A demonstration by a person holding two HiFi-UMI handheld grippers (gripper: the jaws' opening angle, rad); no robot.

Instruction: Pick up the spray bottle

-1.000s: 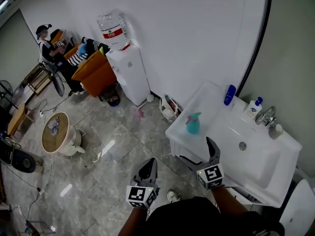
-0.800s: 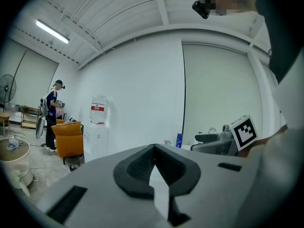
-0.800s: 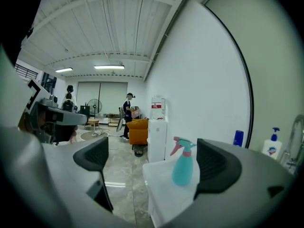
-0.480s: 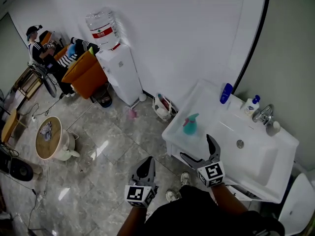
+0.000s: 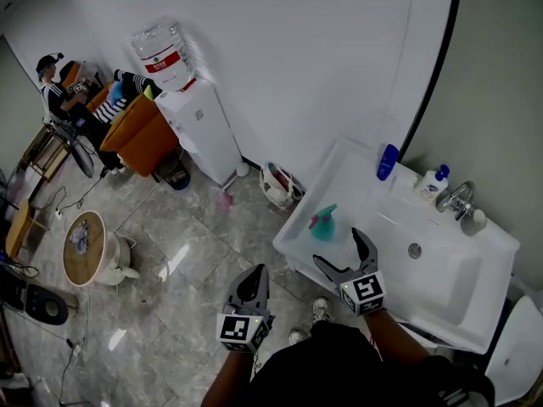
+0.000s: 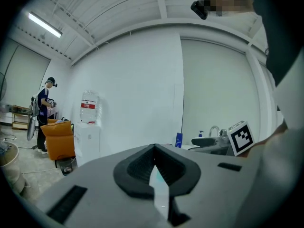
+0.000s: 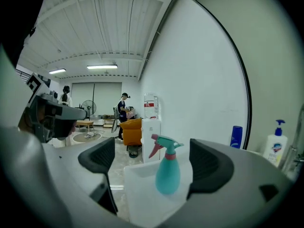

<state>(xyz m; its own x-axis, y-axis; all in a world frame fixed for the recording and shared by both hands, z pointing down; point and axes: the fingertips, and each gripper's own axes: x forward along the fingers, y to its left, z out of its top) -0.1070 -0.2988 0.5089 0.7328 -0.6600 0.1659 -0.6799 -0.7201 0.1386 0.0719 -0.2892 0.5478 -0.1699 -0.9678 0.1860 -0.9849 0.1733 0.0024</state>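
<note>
A teal spray bottle [image 5: 323, 225] with a pink trigger stands upright on the left part of the white sink counter [image 5: 356, 181]. My right gripper [image 5: 340, 252] hovers just short of it, jaws wide and closing, nothing between the pads. Seen from the right gripper view, the spray bottle [image 7: 166, 167] stands ahead between the two fingers [image 7: 99, 158], still apart from them. My left gripper [image 5: 254, 286] hangs lower left over the floor; its jaws [image 6: 154, 167] meet, shut and empty.
A blue bottle [image 5: 387, 161], a white pump bottle [image 5: 433, 182] and a tap [image 5: 458, 198] stand at the counter's back; the basin [image 5: 424, 261] lies right. A water dispenser [image 5: 191, 121], orange chair [image 5: 140, 134], round table [image 5: 85, 246] and a person [image 5: 59, 100] stand on the floor.
Both grippers have moved forward toward the counter. The right gripper's jaws have narrowed a little and now sit close before the spray bottle.
</note>
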